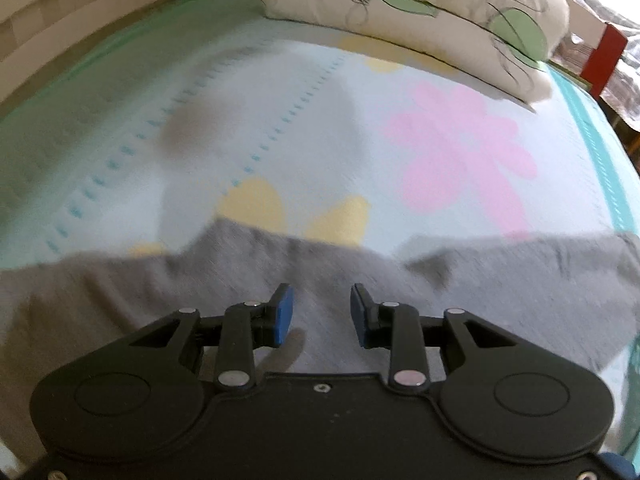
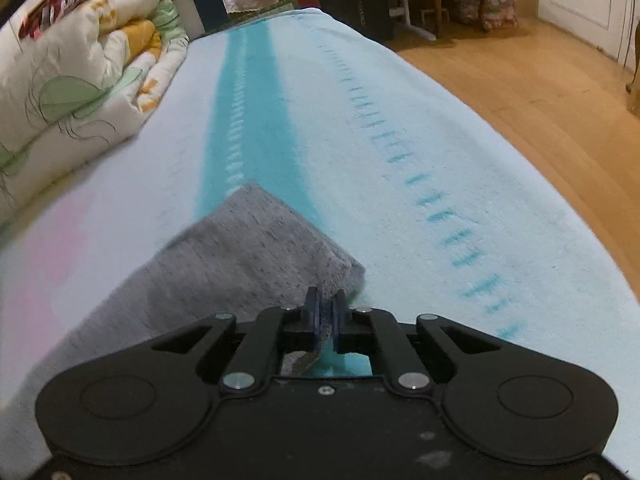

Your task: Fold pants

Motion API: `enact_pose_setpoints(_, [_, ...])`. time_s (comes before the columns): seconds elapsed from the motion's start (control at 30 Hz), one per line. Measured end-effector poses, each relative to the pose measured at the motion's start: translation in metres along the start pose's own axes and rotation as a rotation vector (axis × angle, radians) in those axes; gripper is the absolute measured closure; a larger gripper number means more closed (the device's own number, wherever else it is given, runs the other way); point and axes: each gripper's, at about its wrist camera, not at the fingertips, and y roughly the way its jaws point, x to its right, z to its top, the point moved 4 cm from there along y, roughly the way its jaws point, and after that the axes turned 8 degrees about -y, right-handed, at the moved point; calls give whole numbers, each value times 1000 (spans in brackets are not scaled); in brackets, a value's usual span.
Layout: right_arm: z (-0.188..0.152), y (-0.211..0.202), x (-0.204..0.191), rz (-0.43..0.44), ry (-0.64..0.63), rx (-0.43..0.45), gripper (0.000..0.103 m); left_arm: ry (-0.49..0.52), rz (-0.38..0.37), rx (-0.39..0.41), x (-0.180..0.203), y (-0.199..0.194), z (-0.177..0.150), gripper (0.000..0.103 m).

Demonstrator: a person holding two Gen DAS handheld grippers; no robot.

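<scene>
Grey pants [image 1: 280,280] spread flat across the bed [image 1: 340,140], just short of the folded quilt [image 1: 420,12]. Left gripper [image 1: 322,312] wide apart above the cloth, holding nothing. Right gripper [image 2: 326,308] pinched narrow on a thin hem edge of the pants [image 2: 240,248] — likely to slip free if pulled hard. Also risky: lifting one-sided, dragging the fabric askew and bunching the fold — or skewing the leg toward the bed's edge.
</scene>
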Motion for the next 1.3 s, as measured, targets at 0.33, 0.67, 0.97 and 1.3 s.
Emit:
enact_pose_setpoints(0.33, [-27, -59, -99, 44, -375, 167, 82, -20, 88, -48, -31, 28, 62, 47])
enact_pose_setpoints(0.67, [-76, -43, -163, 182, -550, 55, 83, -48, 187, -224, -50, 88, 72, 47])
enact_pose_setpoints(0.97, [-89, -30, -162, 191, -582, 17, 83, -10, 182, -333, -57, 98, 54, 47])
enact_pose_setpoints(1.3, [-82, -24, -165, 181, -572, -1, 83, 48, 159, -141, -52, 63, 33, 93])
